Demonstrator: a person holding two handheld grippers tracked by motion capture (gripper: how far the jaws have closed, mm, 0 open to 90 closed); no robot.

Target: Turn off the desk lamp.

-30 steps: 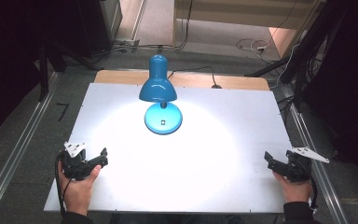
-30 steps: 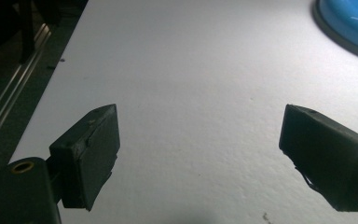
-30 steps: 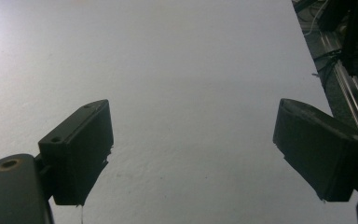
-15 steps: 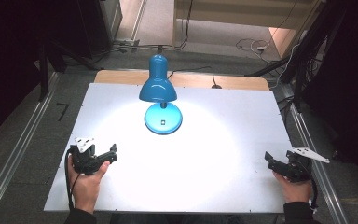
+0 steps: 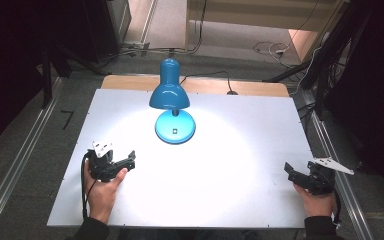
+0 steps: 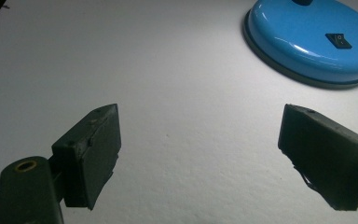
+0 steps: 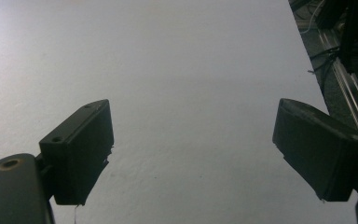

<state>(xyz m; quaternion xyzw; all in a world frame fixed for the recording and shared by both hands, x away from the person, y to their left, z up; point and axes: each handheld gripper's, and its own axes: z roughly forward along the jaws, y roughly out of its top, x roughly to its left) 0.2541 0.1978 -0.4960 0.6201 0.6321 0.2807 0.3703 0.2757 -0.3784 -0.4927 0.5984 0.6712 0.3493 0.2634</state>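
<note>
On table [image 5: 260, 200]: 1 blue lamp [image 5: 172, 107], 2 grippers, left gripper [image 5: 130, 159] & right gripper [image 5: 289, 171], both agape, empty.

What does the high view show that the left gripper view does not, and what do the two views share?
High view alone: the lamp's blue shade over its base, both hands holding their claws, the left claw and the right claw at opposite sides of the white table, and the floor with cables beyond. Left gripper view alone: a close look along the left claw's own two black jaws, set wide apart, and the black rocker switch in sharp detail. Shared: the lamp's round blue base on the lit white tabletop.
</note>
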